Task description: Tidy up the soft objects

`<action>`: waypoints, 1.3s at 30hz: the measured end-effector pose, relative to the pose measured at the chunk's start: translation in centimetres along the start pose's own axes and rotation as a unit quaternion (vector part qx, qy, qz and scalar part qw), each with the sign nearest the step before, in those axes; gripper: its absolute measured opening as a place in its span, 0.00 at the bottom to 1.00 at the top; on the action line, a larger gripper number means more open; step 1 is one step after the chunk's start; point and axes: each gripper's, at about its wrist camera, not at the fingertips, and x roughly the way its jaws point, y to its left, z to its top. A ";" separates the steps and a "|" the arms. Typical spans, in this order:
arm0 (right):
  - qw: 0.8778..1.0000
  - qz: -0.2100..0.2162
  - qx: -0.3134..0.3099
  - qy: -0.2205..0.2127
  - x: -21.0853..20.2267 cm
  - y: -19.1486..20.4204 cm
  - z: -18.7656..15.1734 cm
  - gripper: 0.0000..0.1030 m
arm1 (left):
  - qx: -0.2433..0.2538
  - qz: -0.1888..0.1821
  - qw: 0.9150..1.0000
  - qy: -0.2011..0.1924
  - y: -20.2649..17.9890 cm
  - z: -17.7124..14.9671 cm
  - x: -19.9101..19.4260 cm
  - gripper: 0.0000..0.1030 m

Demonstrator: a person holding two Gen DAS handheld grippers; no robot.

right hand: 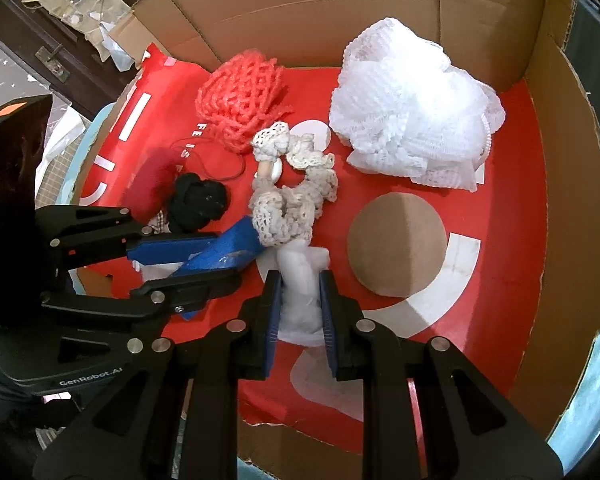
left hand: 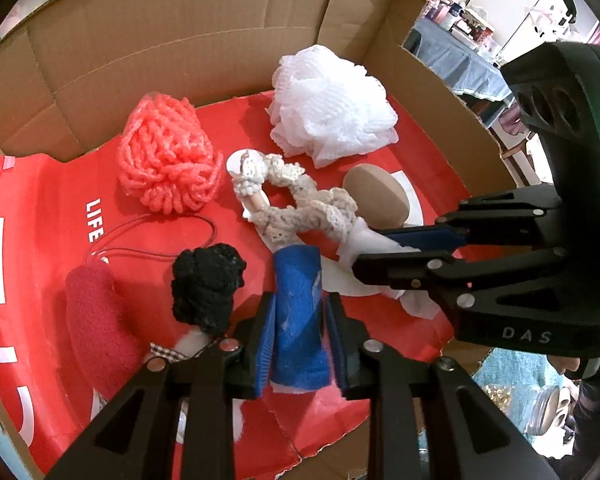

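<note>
Your left tongs (left hand: 296,344) are clamped on a blue sponge (left hand: 298,320), a flat felt-like strip with white backing whose long axis runs straight ahead along the fingers toward the middle of the box (left hand: 220,32). Your right tongs (right hand: 298,312) are clamped on a white wad (right hand: 302,280), soft and crumpled, which also points forward between the pads. The two tools meet at roughly a right angle, the right one reaching in from the sponge's right side. Both pieces touch a cream crochet ring (left hand: 296,200) lying just beyond them on the red sheet (left hand: 40,200). Left of the sponge sit a black knit ball (left hand: 206,284) and a dark red pouch (left hand: 96,320). Farther back lie a tan disc (right hand: 398,244), a coral yarn ball (left hand: 168,152) and a white mesh pouf (left hand: 332,108) near the back wall.
</note>
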 end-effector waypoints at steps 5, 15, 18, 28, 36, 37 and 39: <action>1.000 -0.004 0.002 -0.002 0.0 0.0 0.0 0.19 | 0.005 0.007 1.000 -0.009 -0.4 -0.1 -0.7 0.33; 1.000 -0.025 0.011 -0.012 -0.8 0.6 -0.3 0.22 | -0.021 0.014 0.999 -0.040 0.9 -1.7 -3.8 0.56; 0.999 -0.034 0.012 -0.015 -1.5 1.0 -0.7 0.44 | -0.027 0.026 0.998 -0.057 0.8 -2.4 -5.2 0.64; 0.993 -0.096 0.019 -0.069 -5.3 3.3 -3.0 0.76 | -0.048 0.079 0.989 -0.116 0.0 -4.4 -8.4 0.93; 0.987 -0.125 0.046 -0.092 -6.1 4.0 -5.6 0.76 | -0.077 0.107 0.983 -0.128 0.4 -5.8 -8.6 0.95; 0.987 -0.123 0.050 -0.092 -6.0 4.0 -5.9 0.76 | -0.081 0.108 0.983 -0.127 0.5 -5.9 -8.4 0.95; 0.987 -0.120 0.054 -0.090 -5.7 4.0 -6.4 0.76 | -0.092 0.112 0.982 -0.125 0.8 -6.3 -8.1 0.95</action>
